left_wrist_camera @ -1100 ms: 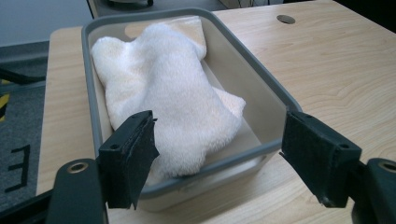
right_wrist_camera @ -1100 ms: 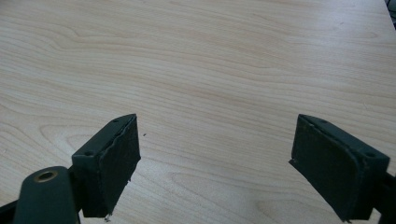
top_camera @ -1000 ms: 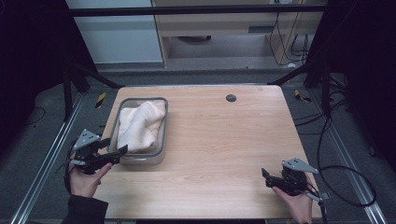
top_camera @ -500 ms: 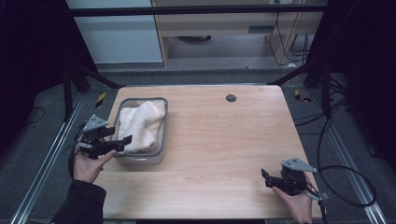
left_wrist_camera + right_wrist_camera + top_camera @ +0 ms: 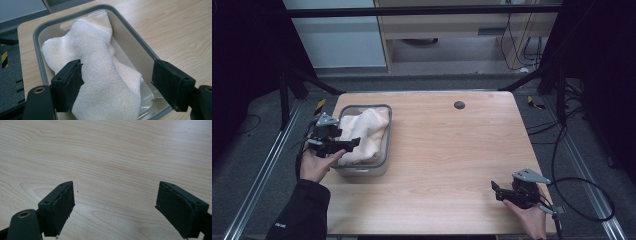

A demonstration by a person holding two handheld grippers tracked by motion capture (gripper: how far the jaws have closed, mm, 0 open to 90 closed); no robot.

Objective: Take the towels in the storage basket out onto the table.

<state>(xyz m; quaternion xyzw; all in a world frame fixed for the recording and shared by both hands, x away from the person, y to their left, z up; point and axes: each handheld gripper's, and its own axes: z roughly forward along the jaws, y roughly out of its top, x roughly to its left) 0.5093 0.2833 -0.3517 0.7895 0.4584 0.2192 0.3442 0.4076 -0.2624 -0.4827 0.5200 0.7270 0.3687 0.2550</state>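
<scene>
Towel (image 5: pixel 100 75), soft, light and floppy in the grey tub (image 5: pixel 132 42), suits a pinch on its raised fold by the wide-open left gripper (image 5: pixel 117 85) above it.

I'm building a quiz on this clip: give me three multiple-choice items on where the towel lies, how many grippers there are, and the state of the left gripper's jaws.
1. Where does the white towel lie?
A. inside the grey bin
B. spread flat on the table
C. on the floor

2. How many grippers are in the high view?
A. one
B. two
C. three

3. How do the jaws of the left gripper stand?
A. shut on the towel
B. shut on the bin's rim
C. open, over the towel

Key: 1 A, the towel is bunched within the bin's walls. 2 B, the left gripper is at the bin and the right gripper is near the table's front edge. 3 C, a wide gap shows between the pads.
</scene>
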